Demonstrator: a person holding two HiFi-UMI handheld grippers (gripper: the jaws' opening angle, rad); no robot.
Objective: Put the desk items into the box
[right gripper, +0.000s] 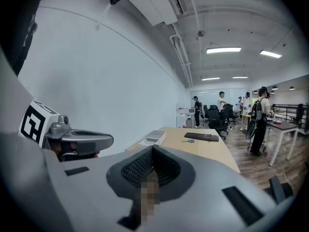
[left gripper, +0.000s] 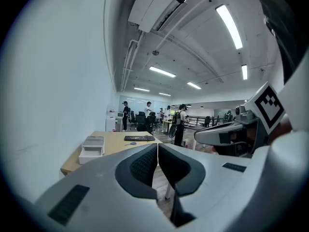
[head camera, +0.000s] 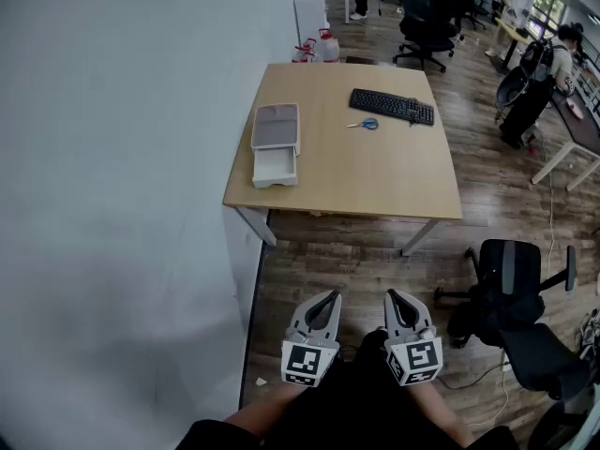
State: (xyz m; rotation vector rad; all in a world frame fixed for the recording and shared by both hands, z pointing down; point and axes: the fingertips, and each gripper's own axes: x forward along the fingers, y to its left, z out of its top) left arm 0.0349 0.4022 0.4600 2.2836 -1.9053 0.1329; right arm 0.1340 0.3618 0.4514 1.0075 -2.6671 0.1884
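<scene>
Scissors [head camera: 364, 124] look light, stiff; pinch the handles. Left hand-held gripper [head camera: 329, 295], right hand-held gripper [head camera: 391, 294]: both pressed together, empty.

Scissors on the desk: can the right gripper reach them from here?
Probably not yet: the right gripper hangs well short of the desk, floor between. Nothing blocks the scissors.

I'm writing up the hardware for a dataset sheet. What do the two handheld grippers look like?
The left gripper and the right gripper match. Each has two pale grey plastic jaws that taper to a point, lined with black ribbed pads. Each also carries a white cube printed with black square markers. No cables show.
</scene>
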